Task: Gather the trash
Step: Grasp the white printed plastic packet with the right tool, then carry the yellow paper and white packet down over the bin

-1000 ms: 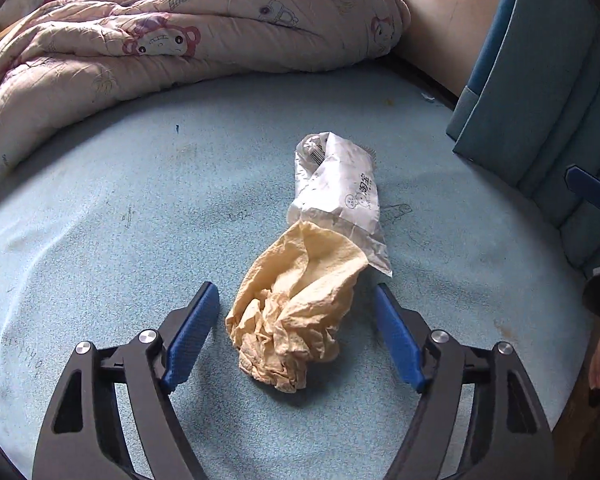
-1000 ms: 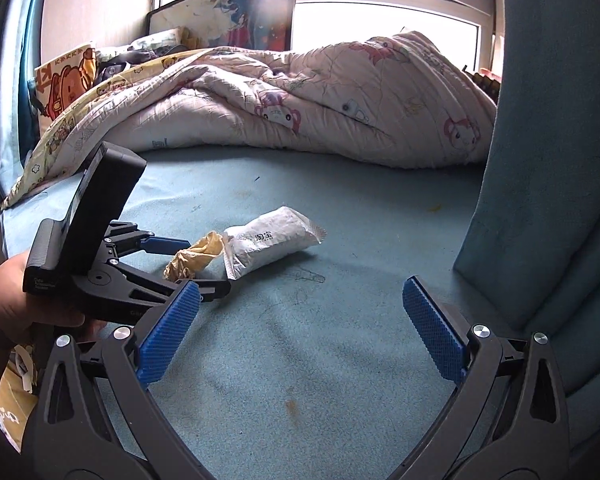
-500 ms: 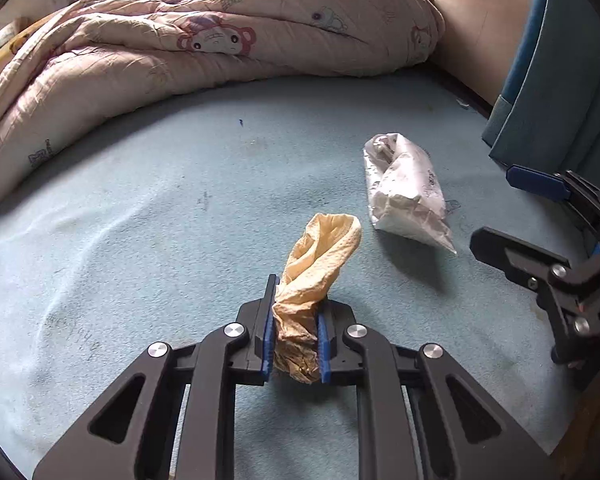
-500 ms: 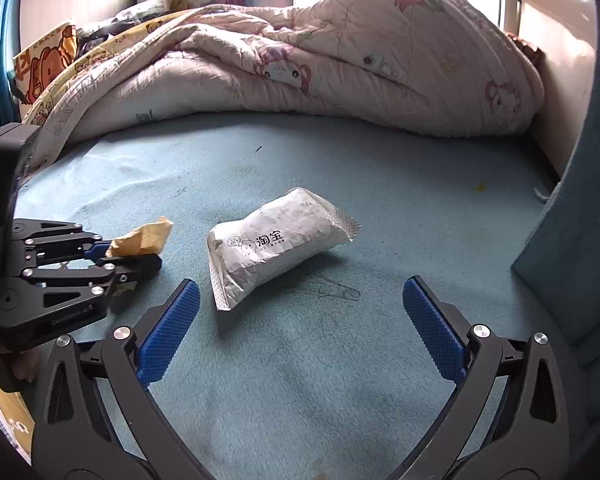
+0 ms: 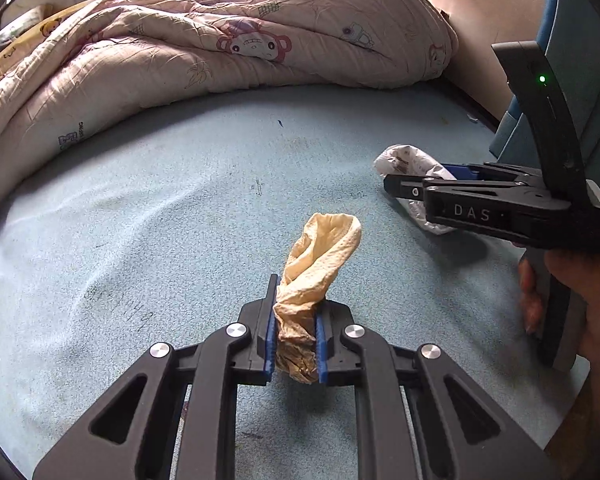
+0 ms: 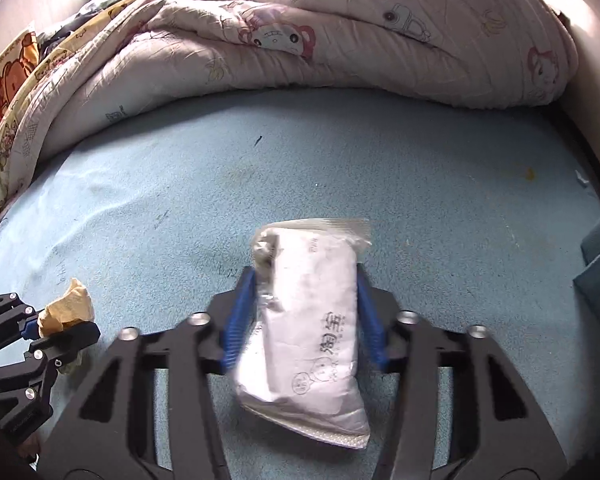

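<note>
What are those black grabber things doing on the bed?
A person is picking up trash off the blue bed sheet with two hand-held grippers. The left gripper is shut on a crumpled yellow paper towel. The right gripper has just been closing around a white plastic package, with its blue fingers against both sides. A pink quilt is bunched up behind.

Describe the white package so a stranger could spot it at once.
On the blue bed sheet, in front of the pink quilt, the white package lies between the right tool's blue pads. Unlike the crumpled yellow tissue nearby, it is glossy plastic with black printed characters.
</note>
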